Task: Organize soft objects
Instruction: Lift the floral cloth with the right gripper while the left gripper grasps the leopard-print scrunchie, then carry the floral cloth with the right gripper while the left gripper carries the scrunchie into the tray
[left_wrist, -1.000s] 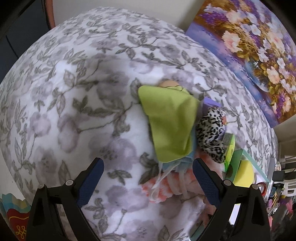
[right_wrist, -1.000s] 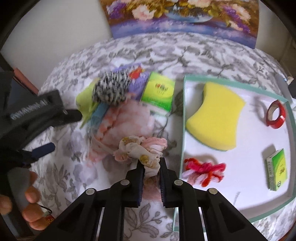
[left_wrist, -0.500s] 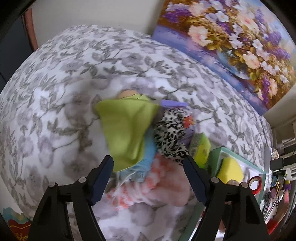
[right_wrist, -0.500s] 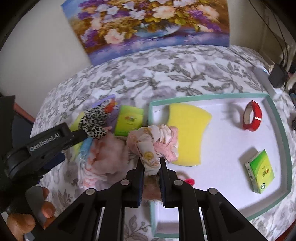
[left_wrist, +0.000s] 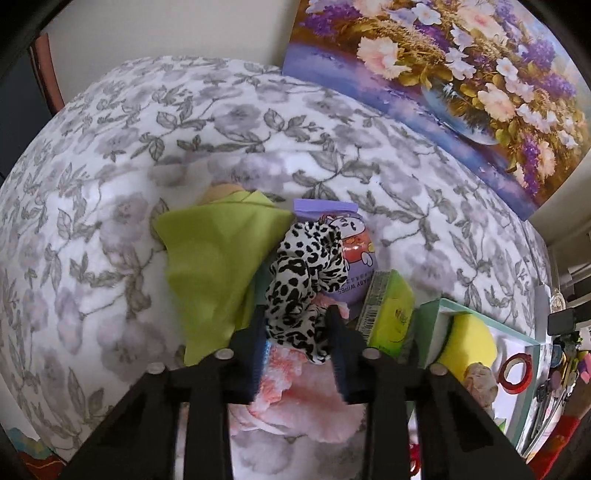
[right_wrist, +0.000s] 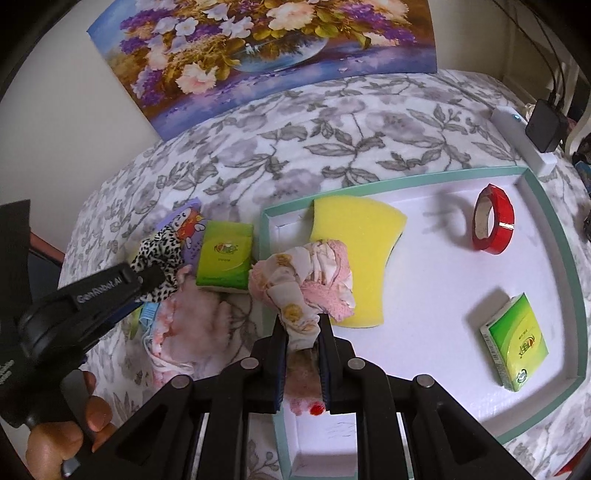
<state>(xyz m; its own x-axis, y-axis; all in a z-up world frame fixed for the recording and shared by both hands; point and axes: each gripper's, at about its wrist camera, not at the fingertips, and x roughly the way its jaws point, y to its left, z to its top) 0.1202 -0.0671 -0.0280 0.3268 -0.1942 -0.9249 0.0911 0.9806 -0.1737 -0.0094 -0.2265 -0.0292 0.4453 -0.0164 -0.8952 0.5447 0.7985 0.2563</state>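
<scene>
Currently, status by item:

Left gripper (left_wrist: 298, 334): its jaws are clamping around the leopard-print scrunchie (left_wrist: 308, 284), which is bulging out between and above the fingers.
Right gripper (right_wrist: 302, 341): its jaws are pinching the lower end of the pink floral cloth bundle (right_wrist: 308, 280) and holding it up above the tray's left edge, in front of the yellow sponge (right_wrist: 364, 254).
Leopard-print scrunchie, location: it is sitting in the pile on the floral bedspread (left_wrist: 110, 206), touching the purple wipes pack (left_wrist: 349, 251) and lying just beside the lime-green cloth (left_wrist: 218, 266).
Pile, other items: a pink fluffy cloth (left_wrist: 306, 391) is lying under the left gripper; a green tissue pack (right_wrist: 225, 260) is lying between the wipes pack and the tray.
Tray (right_wrist: 417, 177): it is resting on the bedspread, holding the yellow sponge, 1 red tape roll (right_wrist: 493, 225) standing on edge, and a second green tissue pack (right_wrist: 515, 349) near its right wall.
Red yarn (right_wrist: 316, 408): a small part is showing in the tray below the right gripper; the rest is hidden.
Background: a flower painting (right_wrist: 258, 48) is leaning against the wall behind the bed.
</scene>
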